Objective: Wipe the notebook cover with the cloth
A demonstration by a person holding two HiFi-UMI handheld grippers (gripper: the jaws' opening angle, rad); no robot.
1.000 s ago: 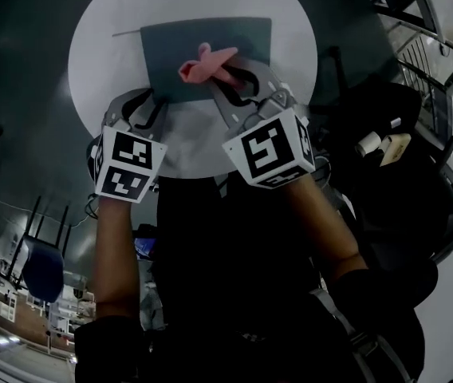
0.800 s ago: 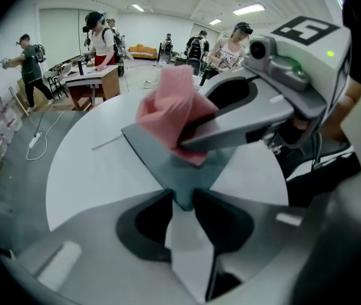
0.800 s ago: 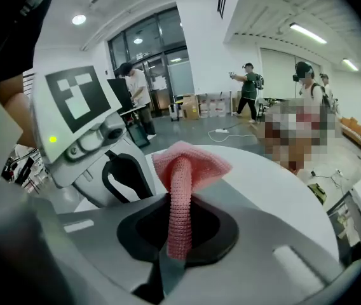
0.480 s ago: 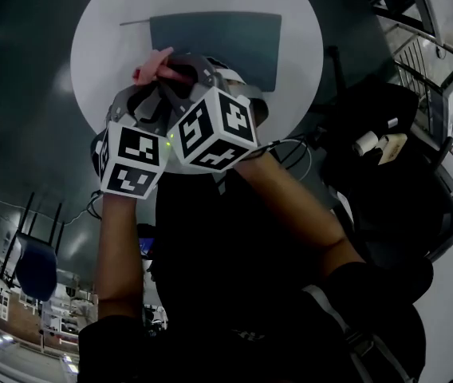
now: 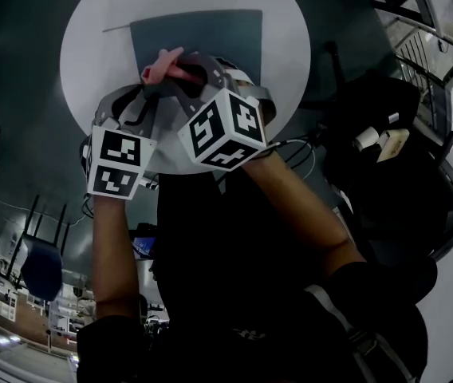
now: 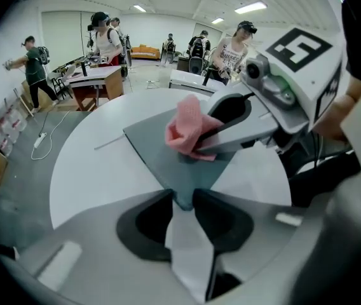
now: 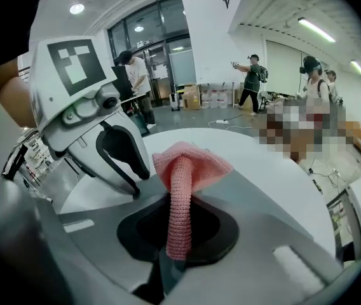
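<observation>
On the round white table (image 5: 83,46) lies the dark notebook (image 5: 210,34). My left tool (image 6: 182,199) is closed on its near corner, probably to stop it sliding. My right tool (image 7: 175,224) grips a pink cloth (image 7: 190,161) tightly between its jaws. The bunched end rests on the cover near that corner, placed for wiping.

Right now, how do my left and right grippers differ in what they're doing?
The left gripper is closed on the near corner of the notebook; the right gripper is clamped on the pink cloth. The left gripper sits at the notebook's edge; the right gripper reaches over its cover, with the cloth sticking out past its tips. Both are shut on something and point downward.
</observation>
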